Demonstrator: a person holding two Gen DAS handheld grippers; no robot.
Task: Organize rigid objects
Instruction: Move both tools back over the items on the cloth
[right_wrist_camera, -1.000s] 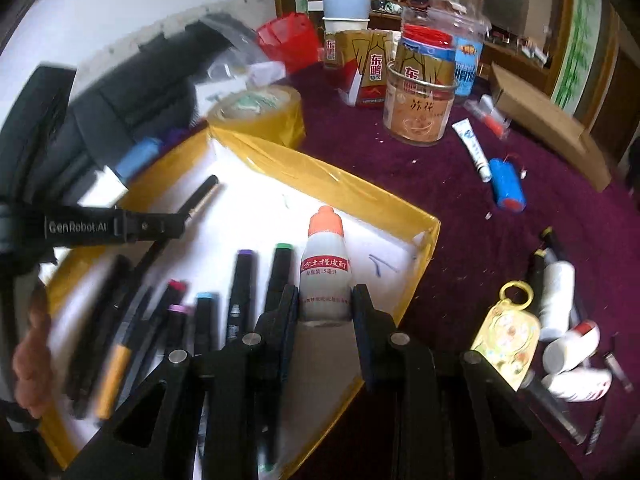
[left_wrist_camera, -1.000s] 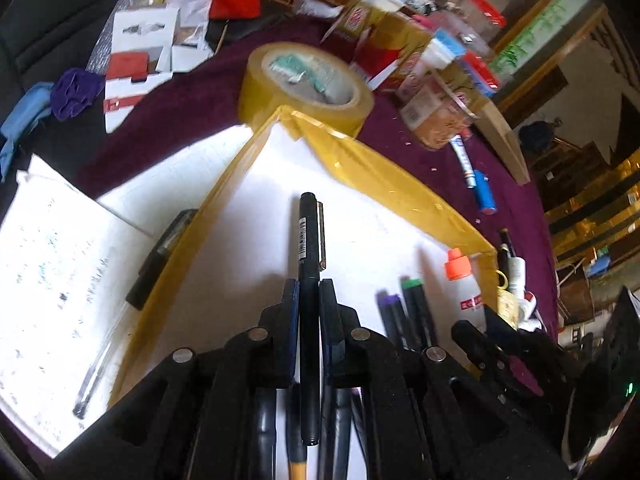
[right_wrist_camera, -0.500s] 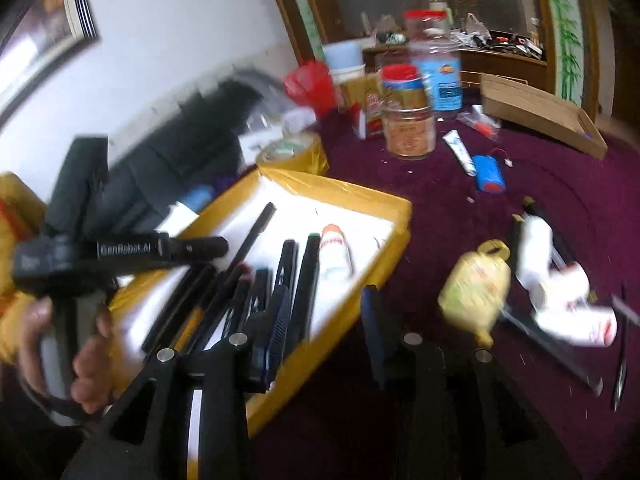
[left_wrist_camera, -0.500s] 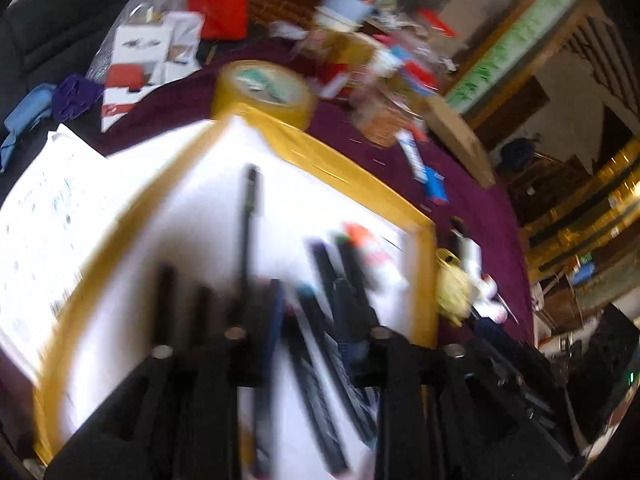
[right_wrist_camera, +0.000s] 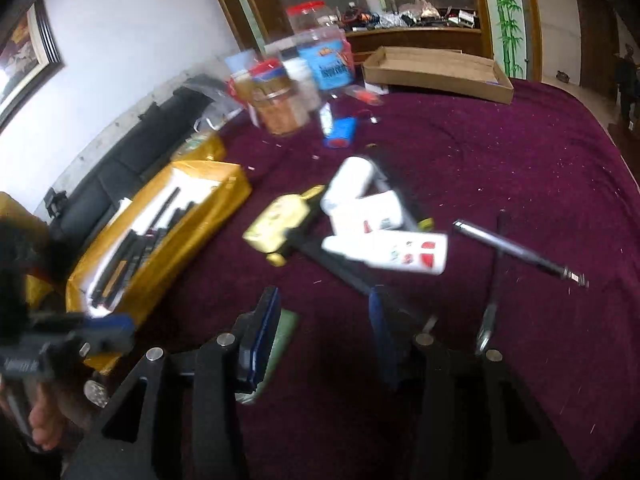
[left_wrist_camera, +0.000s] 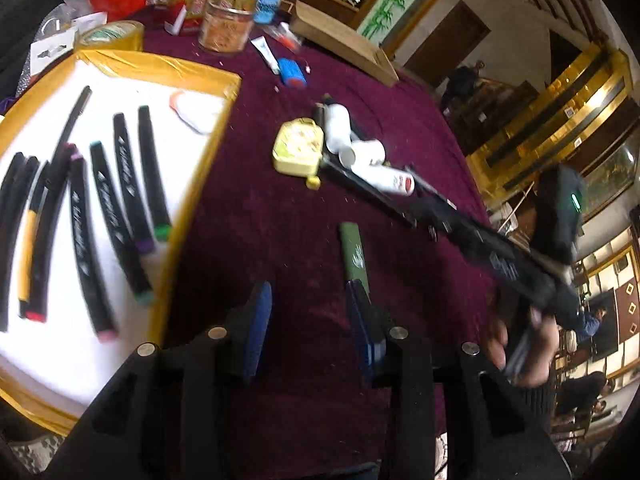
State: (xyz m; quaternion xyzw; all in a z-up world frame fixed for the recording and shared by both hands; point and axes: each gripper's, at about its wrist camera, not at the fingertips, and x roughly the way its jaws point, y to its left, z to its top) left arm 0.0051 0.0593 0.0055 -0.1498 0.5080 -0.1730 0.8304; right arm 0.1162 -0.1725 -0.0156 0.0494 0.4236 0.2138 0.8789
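Note:
A gold-rimmed white tray [left_wrist_camera: 208,184] [right_wrist_camera: 160,276] holds several black pens and markers [left_wrist_camera: 120,196] and a small white glue bottle [left_wrist_camera: 196,110]. On the purple cloth lie a yellow tin [left_wrist_camera: 298,148] [right_wrist_camera: 280,222], white bottles [left_wrist_camera: 360,156] [right_wrist_camera: 384,248], a green stick [left_wrist_camera: 354,254] [right_wrist_camera: 280,344] and a silver pen [right_wrist_camera: 516,250]. My left gripper [left_wrist_camera: 310,320] is open and empty over the cloth, right of the tray. My right gripper [right_wrist_camera: 324,336] is open and empty in front of the white bottles.
Jars [left_wrist_camera: 226,26] [right_wrist_camera: 280,98], a tape roll [left_wrist_camera: 110,36], a blue battery pack [left_wrist_camera: 292,72] [right_wrist_camera: 340,132] and a flat cardboard box [left_wrist_camera: 344,44] [right_wrist_camera: 436,72] stand at the back. A black bag [right_wrist_camera: 132,152] lies behind the tray.
The left gripper let go of the black pen in the tray, the right let go of the glue bottle. Both opened and swung right, off the tray, over the cloth.

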